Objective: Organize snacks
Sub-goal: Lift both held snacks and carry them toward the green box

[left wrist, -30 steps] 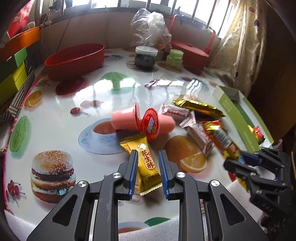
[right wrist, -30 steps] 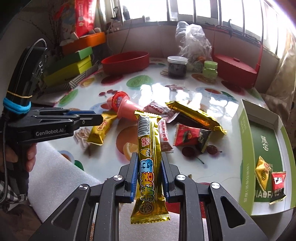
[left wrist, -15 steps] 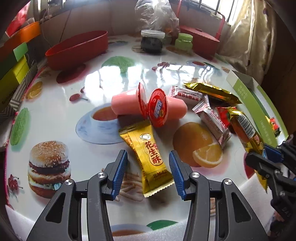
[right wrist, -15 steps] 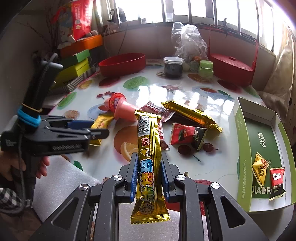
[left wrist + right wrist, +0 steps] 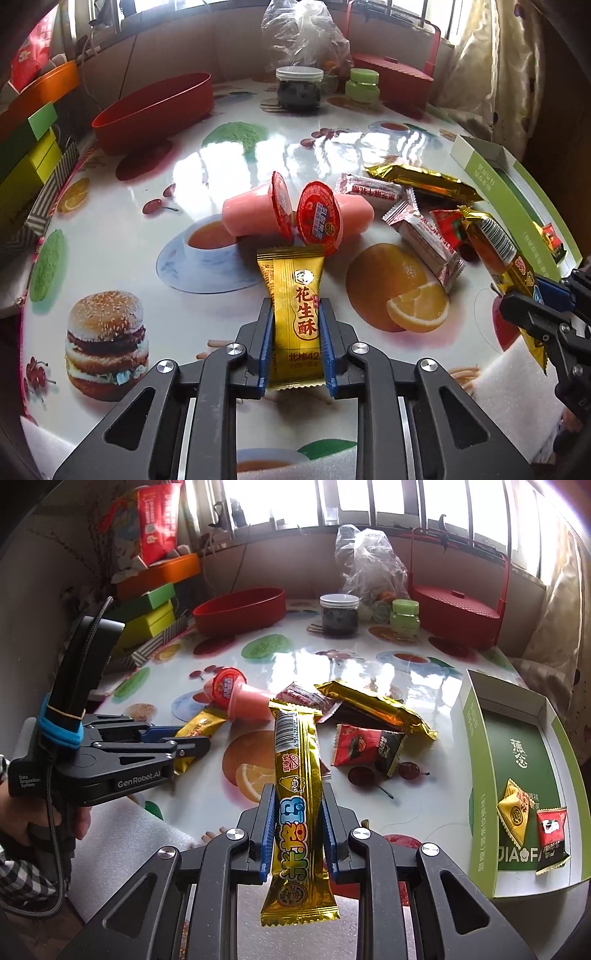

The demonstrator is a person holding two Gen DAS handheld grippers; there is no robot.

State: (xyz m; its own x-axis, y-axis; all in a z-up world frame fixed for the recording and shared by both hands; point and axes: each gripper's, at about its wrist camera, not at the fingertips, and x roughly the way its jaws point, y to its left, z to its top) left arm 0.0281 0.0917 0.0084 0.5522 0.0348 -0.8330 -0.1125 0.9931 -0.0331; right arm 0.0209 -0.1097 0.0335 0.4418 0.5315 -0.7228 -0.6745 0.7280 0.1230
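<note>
My left gripper [image 5: 295, 314] is shut on a yellow peanut-candy packet [image 5: 291, 273] just above the printed table. Its far end points at two pink jelly cups [image 5: 255, 218] lying on their sides. In the right wrist view the same gripper [image 5: 192, 744] shows from the side with the packet in it. My right gripper [image 5: 298, 801] is shut on a long gold snack bar [image 5: 295, 746], held off the table. A green box tray [image 5: 480, 775] at the right holds two small packets [image 5: 515, 812]. Loose snacks lie mid-table: a gold bar [image 5: 376, 705], a red-and-black packet [image 5: 365, 746] and white-and-red packets [image 5: 424, 247].
A red bowl [image 5: 155, 110] stands at the back left, with a dark jar [image 5: 298, 88], a green jar [image 5: 364, 85], a plastic bag and a red basket [image 5: 458, 609] along the back. Coloured boxes [image 5: 147, 613] are stacked at the left. White foam [image 5: 118, 849] covers the near edge.
My left gripper opened, moved forward over the yellow packet and shut on it. The right gripper kept still with its gold bar.
</note>
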